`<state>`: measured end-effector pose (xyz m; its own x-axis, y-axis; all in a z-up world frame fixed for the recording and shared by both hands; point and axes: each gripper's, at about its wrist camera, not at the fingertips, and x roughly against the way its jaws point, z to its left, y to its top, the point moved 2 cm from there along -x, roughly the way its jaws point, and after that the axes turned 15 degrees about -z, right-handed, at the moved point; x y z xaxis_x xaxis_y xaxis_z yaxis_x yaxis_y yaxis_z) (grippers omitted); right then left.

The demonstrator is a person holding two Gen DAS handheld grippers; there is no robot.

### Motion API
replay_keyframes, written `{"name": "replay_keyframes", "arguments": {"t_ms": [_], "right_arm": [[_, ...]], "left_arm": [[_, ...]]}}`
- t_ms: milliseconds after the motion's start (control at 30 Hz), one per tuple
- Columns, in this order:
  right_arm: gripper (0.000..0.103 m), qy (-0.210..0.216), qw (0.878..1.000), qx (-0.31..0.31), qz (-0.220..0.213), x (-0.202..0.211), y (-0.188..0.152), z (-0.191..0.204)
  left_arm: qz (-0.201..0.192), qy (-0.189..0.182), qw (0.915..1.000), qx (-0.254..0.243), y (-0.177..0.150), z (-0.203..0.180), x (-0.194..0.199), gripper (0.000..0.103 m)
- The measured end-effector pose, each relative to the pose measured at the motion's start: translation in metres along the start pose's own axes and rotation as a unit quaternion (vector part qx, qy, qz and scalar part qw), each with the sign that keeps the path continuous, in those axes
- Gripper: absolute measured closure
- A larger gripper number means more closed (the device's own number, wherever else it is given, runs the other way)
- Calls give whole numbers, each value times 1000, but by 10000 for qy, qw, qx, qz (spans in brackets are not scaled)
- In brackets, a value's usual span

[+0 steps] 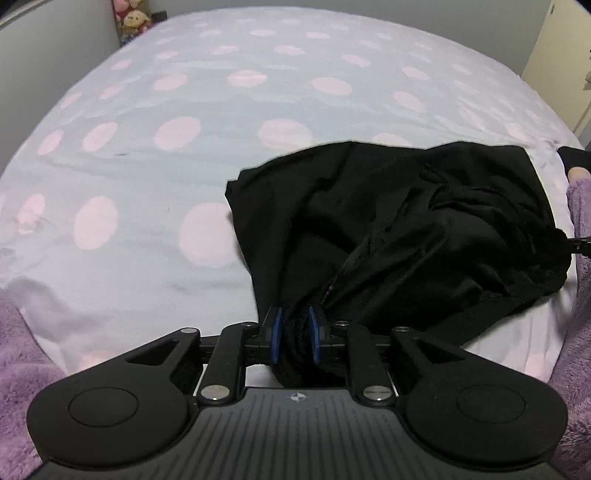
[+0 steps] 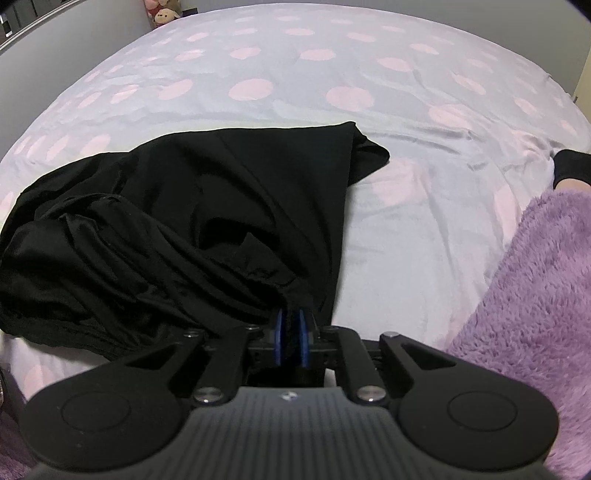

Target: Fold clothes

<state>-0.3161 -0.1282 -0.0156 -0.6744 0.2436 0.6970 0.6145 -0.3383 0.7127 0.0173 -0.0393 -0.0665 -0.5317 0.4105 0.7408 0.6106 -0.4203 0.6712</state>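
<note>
Both grippers pinch the black garment [image 1: 406, 229] – left gripper [image 1: 294, 339] and right gripper [image 2: 290, 341] each clamp an edge; it lies bunched on the polka-dot bedsheet [image 1: 147, 110]. No legible writing.

Garment [image 1: 388, 221] on bed [image 1: 147, 147], plush toys [image 1: 135, 18] behind.

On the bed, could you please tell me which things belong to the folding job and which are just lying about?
Part of the job:
- black garment
- left gripper, shut on it
- right gripper, shut on it
- spotted bedsheet, the work surface

Just lying about:
- stuffed toys
- purple fleece
</note>
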Motion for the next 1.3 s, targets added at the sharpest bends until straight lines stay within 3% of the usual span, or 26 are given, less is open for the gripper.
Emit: {"name": "replay_keyframes", "arguments": {"t_ms": [267,433,633,667,733,1000,1100,1300], "right_arm": [[89,27,10000,11,-13,0,-1,-2],[80,73,9999,148,-47,-3,4,1],[80,54,9996,273,-52,-10,6,3],[81,43,9997,250,-51,-11,6,2],[95,13,9997,225,-76,-11,5,1],[95,24,9957,168,-912,30,33,3],[96,49,9967,190,-787,23,29,3],[96,120,9990,229,-358,3,17,1]], "left_arm": [[292,254,9984,-402,-9,-7,-18,93],[342,329,9972,-581,-11,-10,-28,93],[444,491,9942,-843,-15,-18,-44,94],[377,529,9945,-825,-14,-17,-42,98],[213,609,9949,-775,-10,-15,-38,98],[-777,981,9903,-605,19,-9,21,99],[-1009,1054,9875,-593,21,-10,42,99],[-39,816,9955,-490,-14,0,-1,99]]}}
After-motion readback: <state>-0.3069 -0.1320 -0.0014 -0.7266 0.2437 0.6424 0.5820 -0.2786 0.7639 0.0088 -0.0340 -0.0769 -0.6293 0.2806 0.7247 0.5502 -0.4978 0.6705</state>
